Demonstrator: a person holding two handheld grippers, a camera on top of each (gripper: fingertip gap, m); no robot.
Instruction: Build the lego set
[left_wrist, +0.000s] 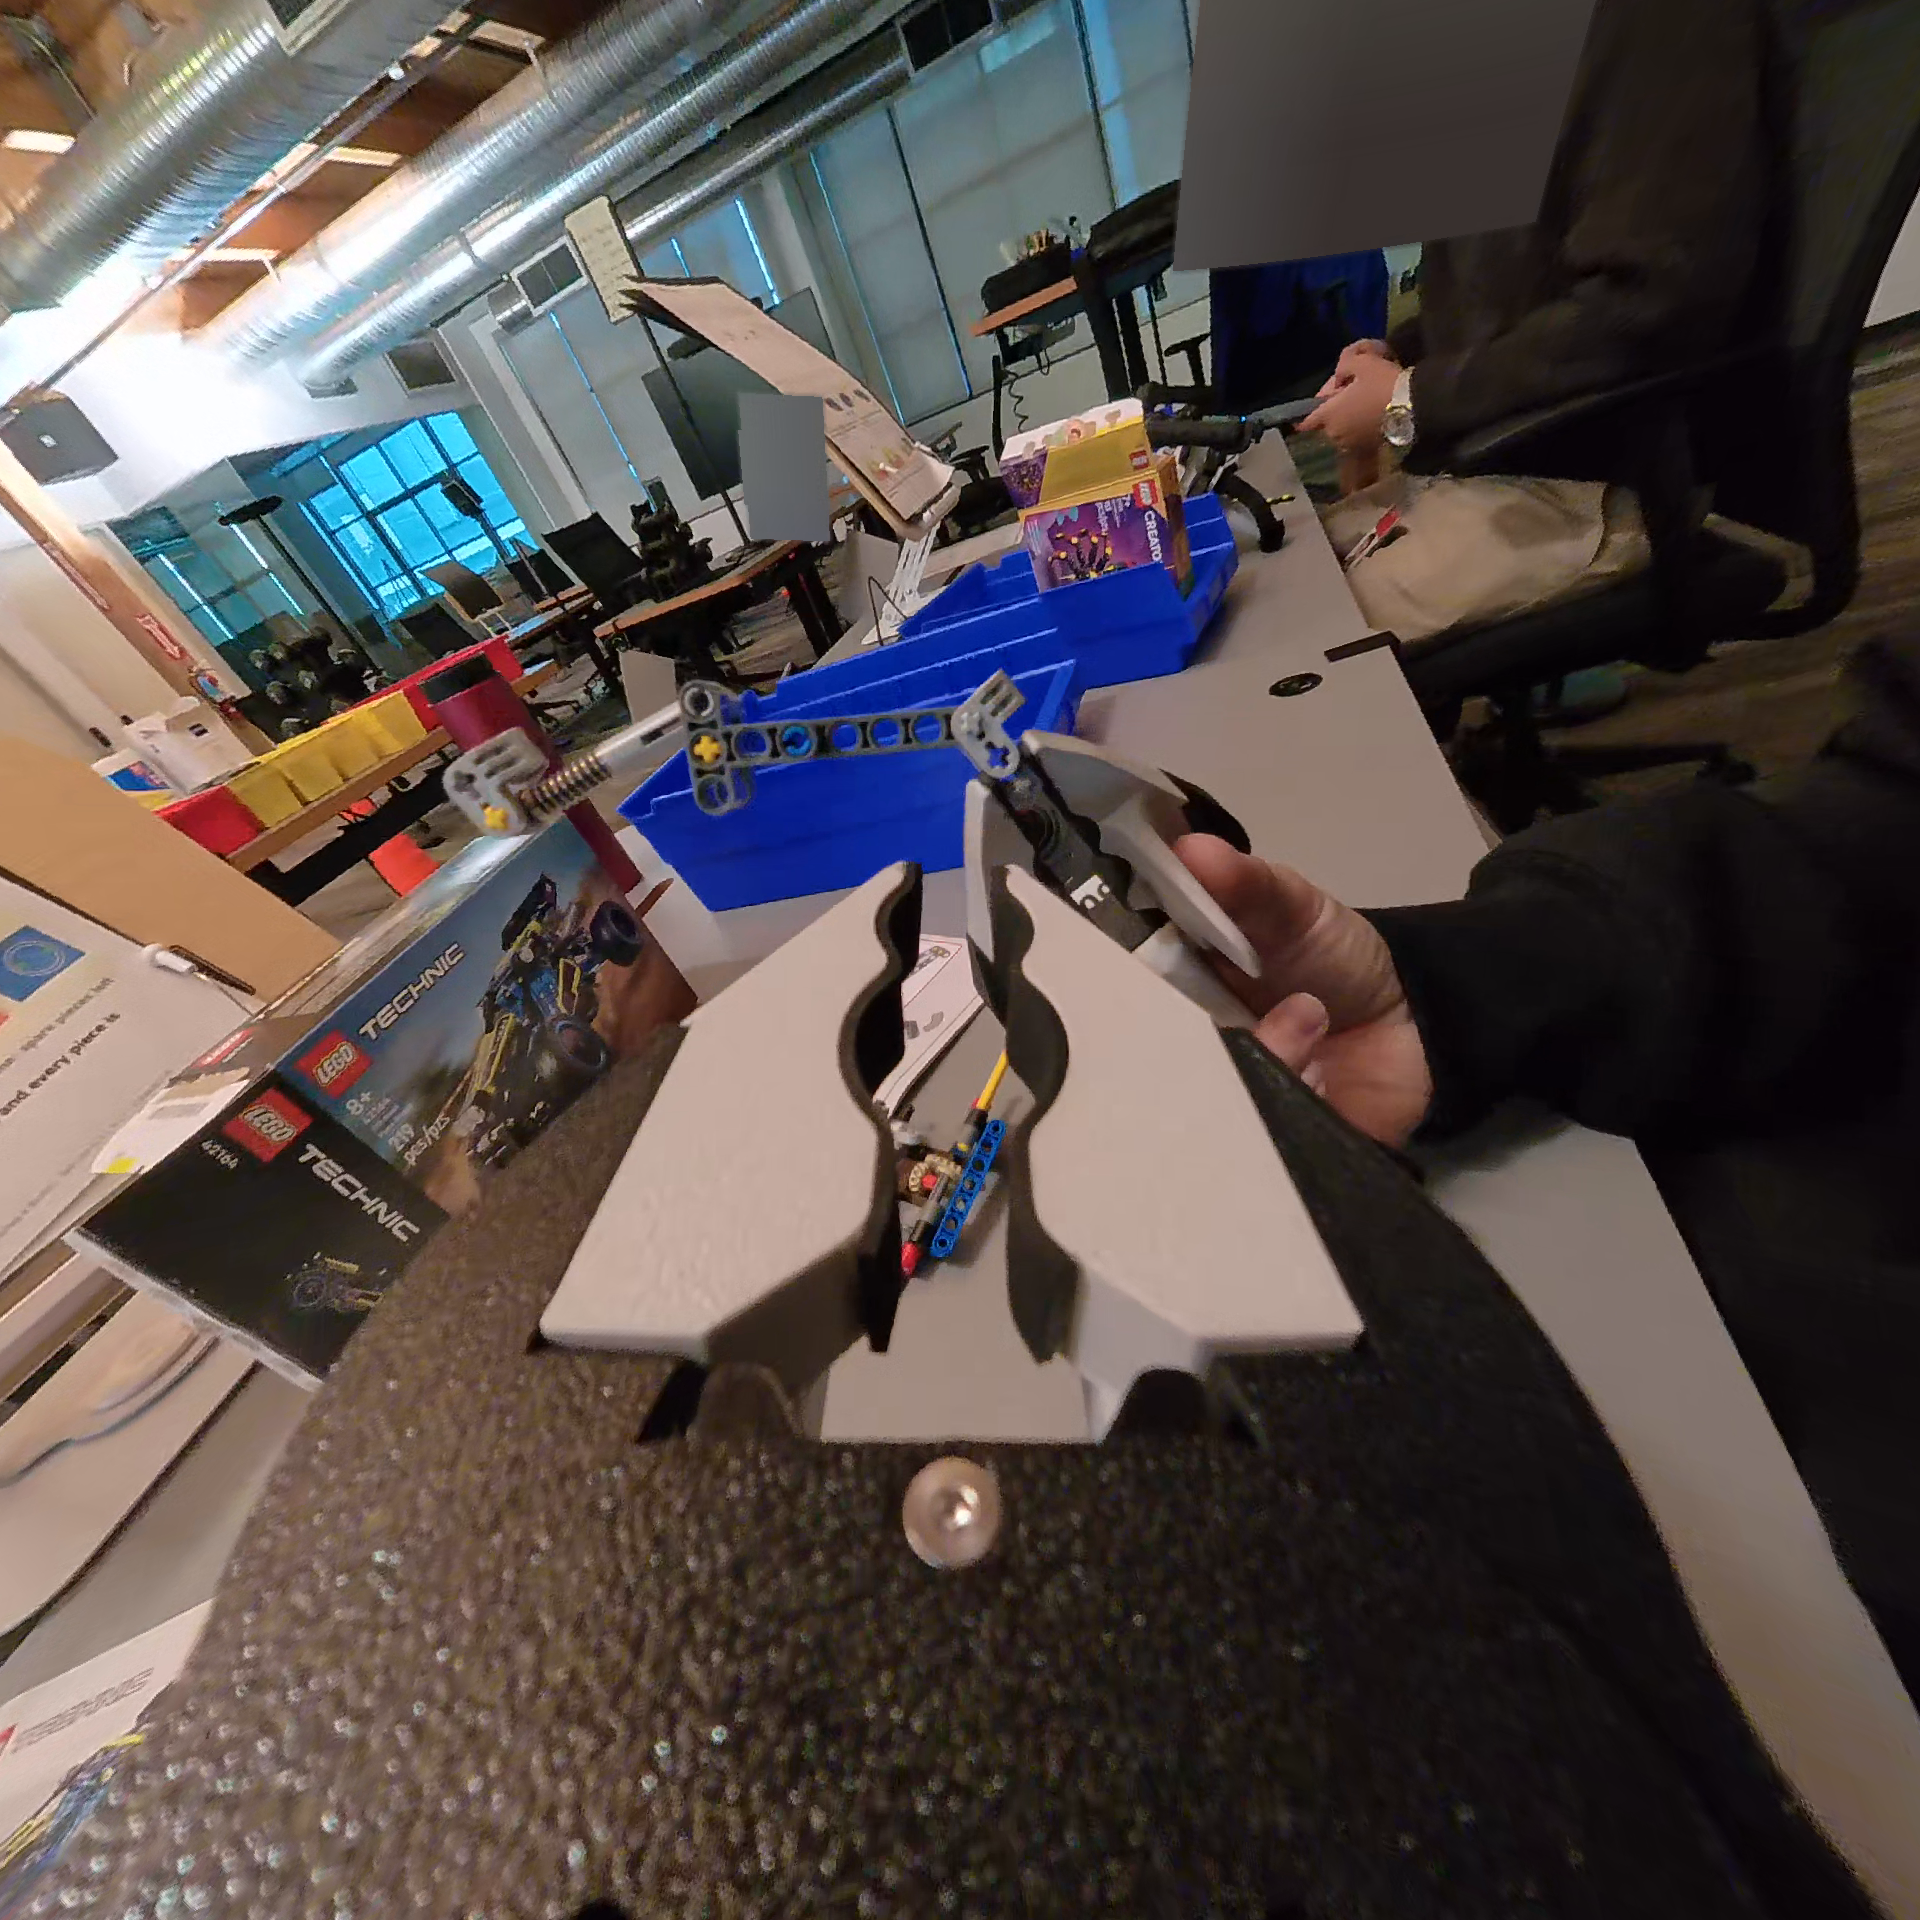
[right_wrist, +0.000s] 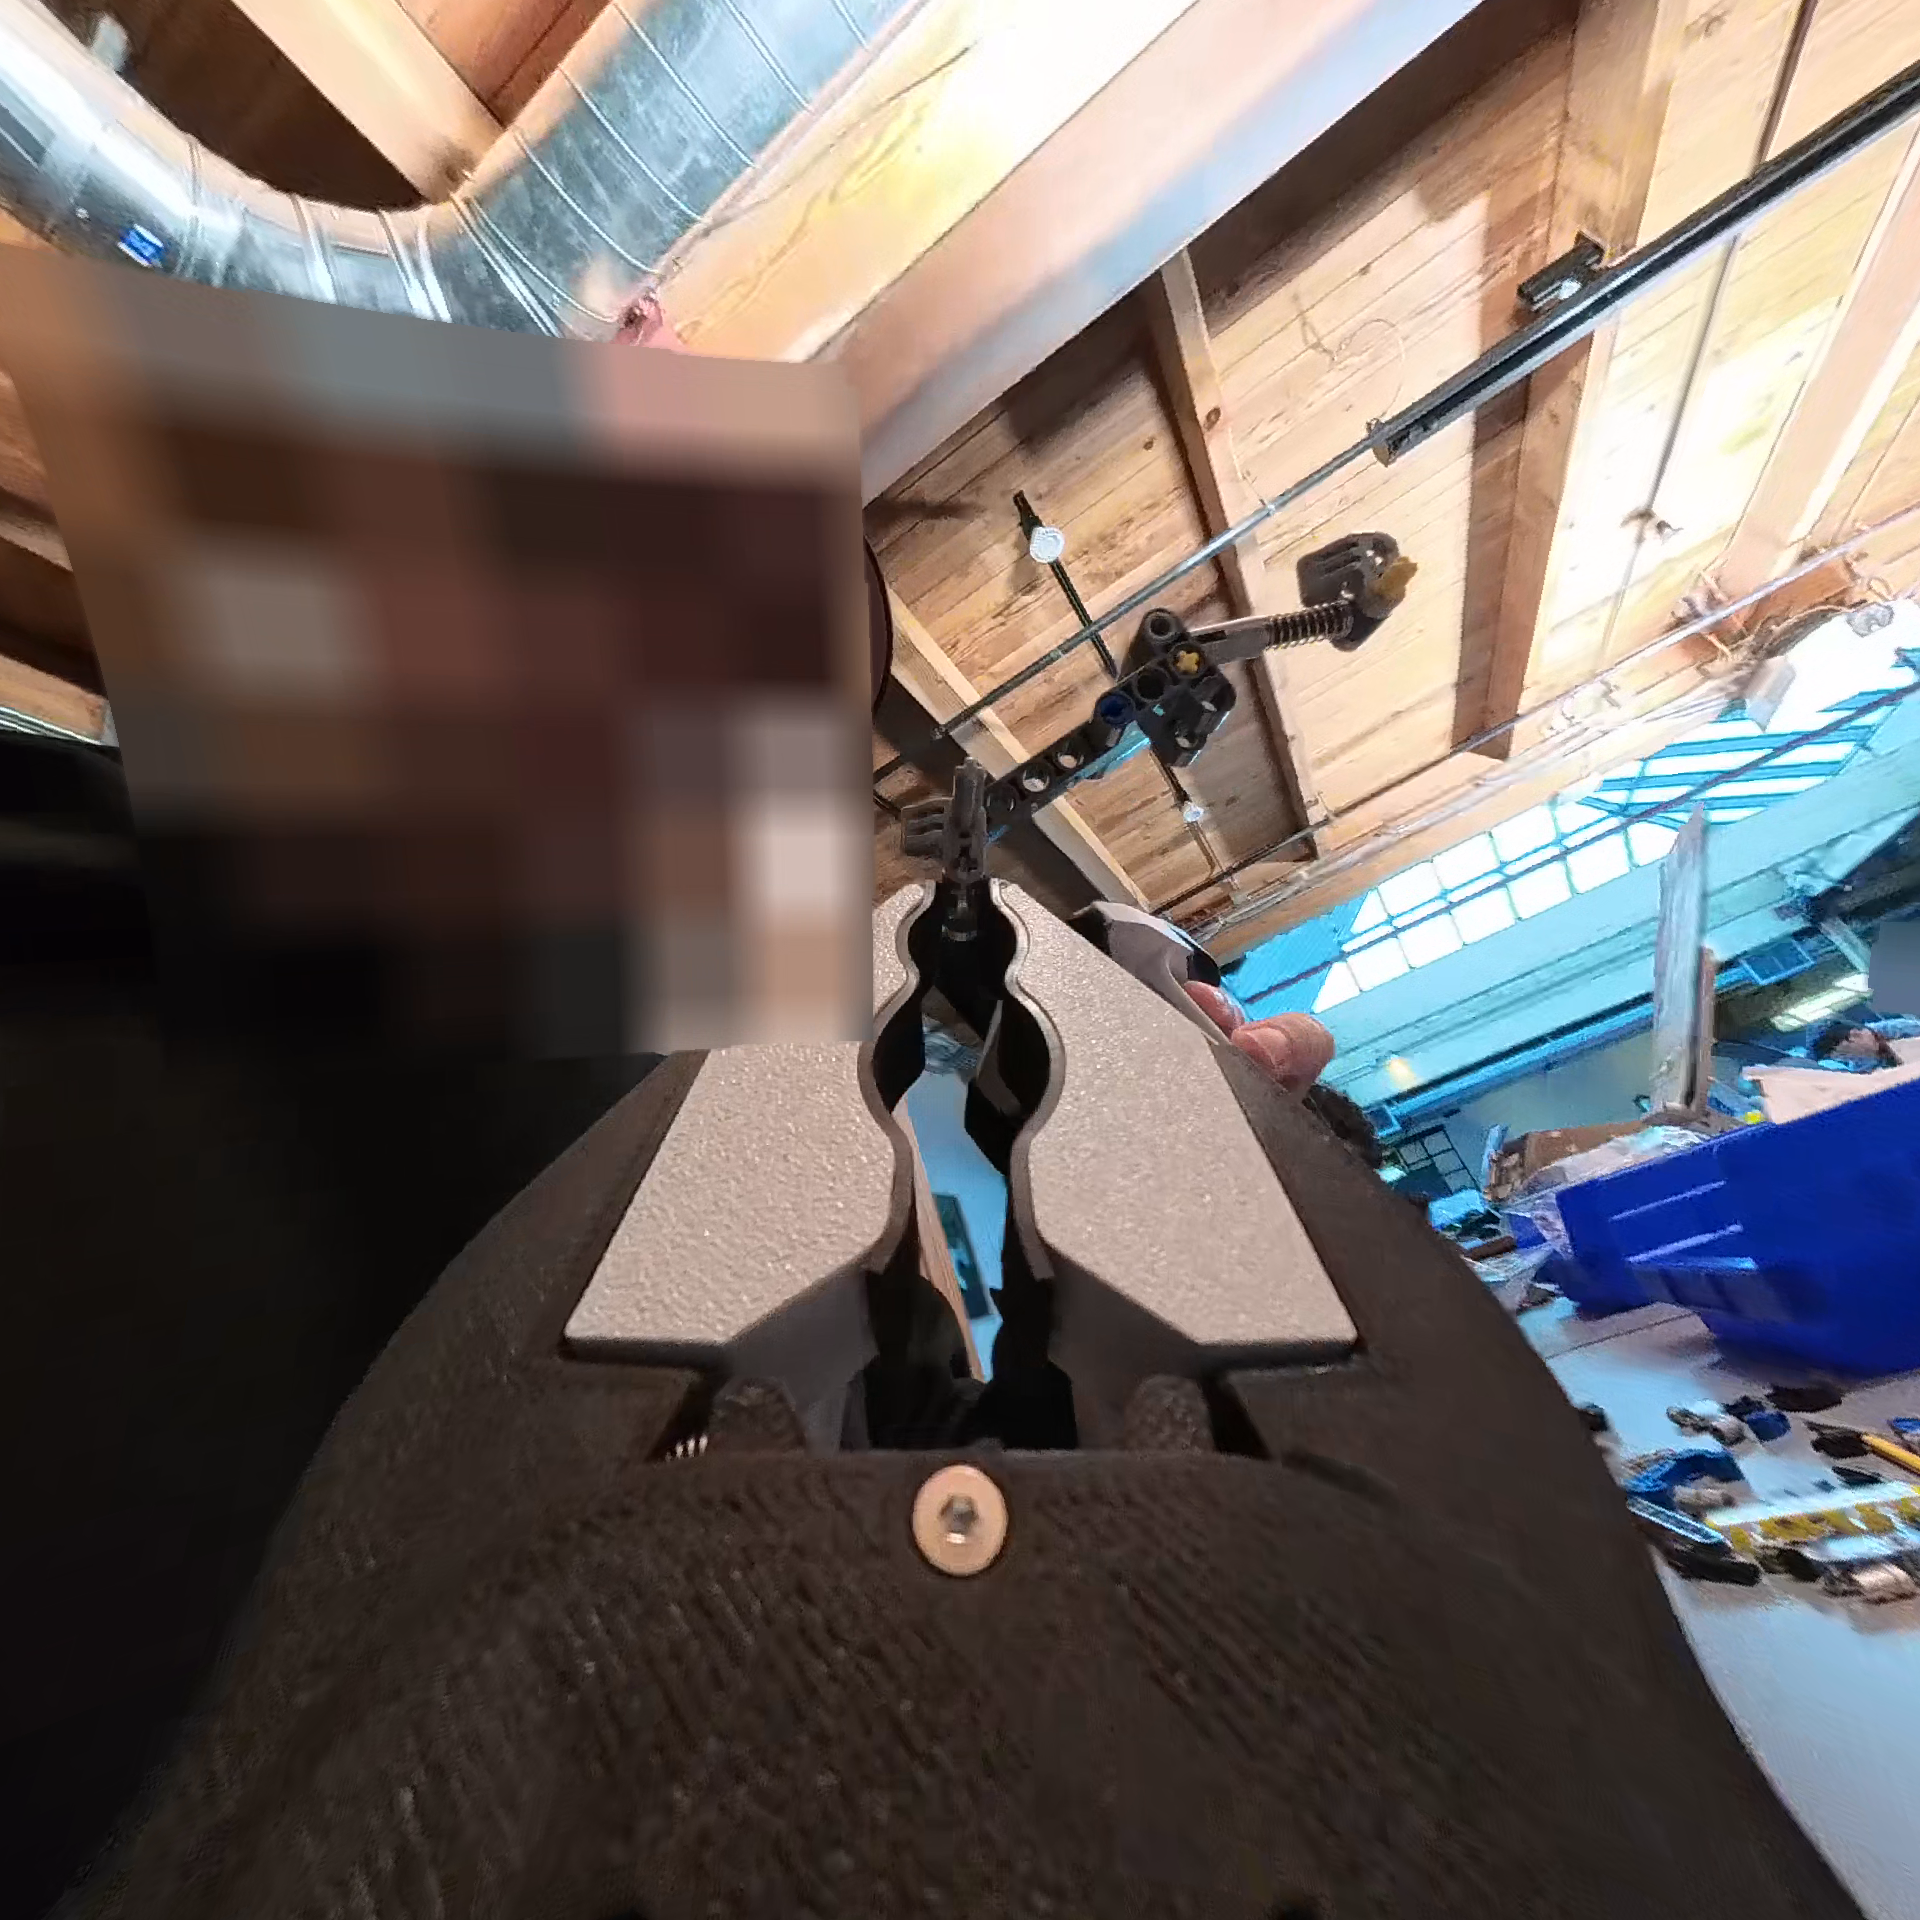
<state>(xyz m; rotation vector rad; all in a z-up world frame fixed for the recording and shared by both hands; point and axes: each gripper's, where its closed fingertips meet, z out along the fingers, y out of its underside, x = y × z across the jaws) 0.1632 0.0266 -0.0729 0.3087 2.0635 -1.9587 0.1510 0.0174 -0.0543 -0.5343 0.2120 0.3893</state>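
A Lego assembly is held in the air: a dark grey holed beam (left_wrist: 831, 740) with a spring shock absorber (left_wrist: 561, 784) at its left end. My right gripper (left_wrist: 1013, 764), held by a hand, is shut on the grey connector at the beam's right end. In the right wrist view the right gripper (right_wrist: 961, 899) pinches that connector, with the beam (right_wrist: 1049, 769) and the shock absorber (right_wrist: 1309, 618) rising up and to the right. My left gripper (left_wrist: 961, 894) is open and empty, just below the beam. Loose Lego parts (left_wrist: 951, 1174) show on the table between its fingers.
A black Lego box (left_wrist: 395, 1060) lies at the left, with a red tumbler (left_wrist: 488, 717) behind it. Blue bins (left_wrist: 862, 821) stand behind the assembly on the grey table (left_wrist: 1299, 790). A person sits at the far right (left_wrist: 1558, 416). More loose parts (right_wrist: 1818, 1507) and a blue bin (right_wrist: 1745, 1247) show in the right wrist view. Only a small space, under 4 cm, lies between the two pairs of fingers.
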